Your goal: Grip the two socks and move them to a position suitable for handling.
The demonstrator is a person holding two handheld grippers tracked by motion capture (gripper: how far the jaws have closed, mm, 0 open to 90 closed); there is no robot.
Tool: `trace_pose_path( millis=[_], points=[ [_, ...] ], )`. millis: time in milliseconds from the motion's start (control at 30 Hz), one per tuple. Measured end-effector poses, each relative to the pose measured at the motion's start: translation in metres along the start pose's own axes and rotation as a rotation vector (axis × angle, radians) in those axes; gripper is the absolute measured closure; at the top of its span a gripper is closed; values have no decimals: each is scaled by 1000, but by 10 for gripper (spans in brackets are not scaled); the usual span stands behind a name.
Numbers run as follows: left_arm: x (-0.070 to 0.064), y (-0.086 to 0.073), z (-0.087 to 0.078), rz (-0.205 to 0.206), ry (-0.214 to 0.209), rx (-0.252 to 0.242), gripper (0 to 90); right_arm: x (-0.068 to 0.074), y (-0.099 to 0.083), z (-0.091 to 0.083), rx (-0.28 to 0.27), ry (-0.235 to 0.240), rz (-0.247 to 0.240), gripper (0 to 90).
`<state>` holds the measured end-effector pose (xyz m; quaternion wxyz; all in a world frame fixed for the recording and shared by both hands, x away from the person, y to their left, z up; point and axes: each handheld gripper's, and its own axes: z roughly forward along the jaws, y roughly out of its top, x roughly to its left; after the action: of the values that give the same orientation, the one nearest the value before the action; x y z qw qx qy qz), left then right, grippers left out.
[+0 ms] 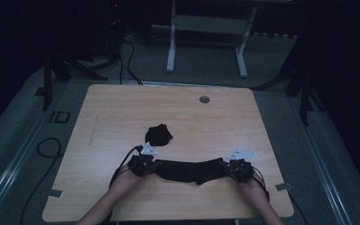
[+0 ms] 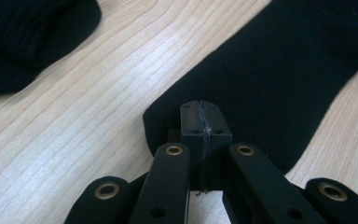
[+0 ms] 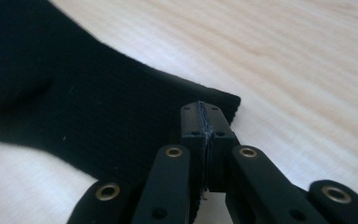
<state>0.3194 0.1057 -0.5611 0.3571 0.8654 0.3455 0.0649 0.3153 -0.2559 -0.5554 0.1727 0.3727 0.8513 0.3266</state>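
Black sock lies flat on the bench, near the person's edge, long axis running left to right. Left tool at one end, right tool at the other; sock stretched between them, sagging slightly toward the person at mid-length.

Left gripper view: jaws pressed together over the sock's rounded end, fabric pinched between. Right gripper view: jaws likewise clamped together on the sock's ribbed edge, near its corner.

Second sock, balled up, sits on the bench just beyond the left tool, apart from the flat one; nearer the left hand than the right.

Judgement: each tool holds its own end, so any fold would bring one end along the long axis toward the other.
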Motion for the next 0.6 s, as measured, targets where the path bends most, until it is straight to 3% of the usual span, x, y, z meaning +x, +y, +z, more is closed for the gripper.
trace_pose_path(
  millis=[300, 600],
  points=[
    [-11, -14, -10, 17, -18, 4, 897, 17, -13, -13, 2, 43, -6, 856],
    [-10, -17, -13, 13, -12, -4, 897, 13, -4, -5, 8, 49, -18, 863]
  ],
)
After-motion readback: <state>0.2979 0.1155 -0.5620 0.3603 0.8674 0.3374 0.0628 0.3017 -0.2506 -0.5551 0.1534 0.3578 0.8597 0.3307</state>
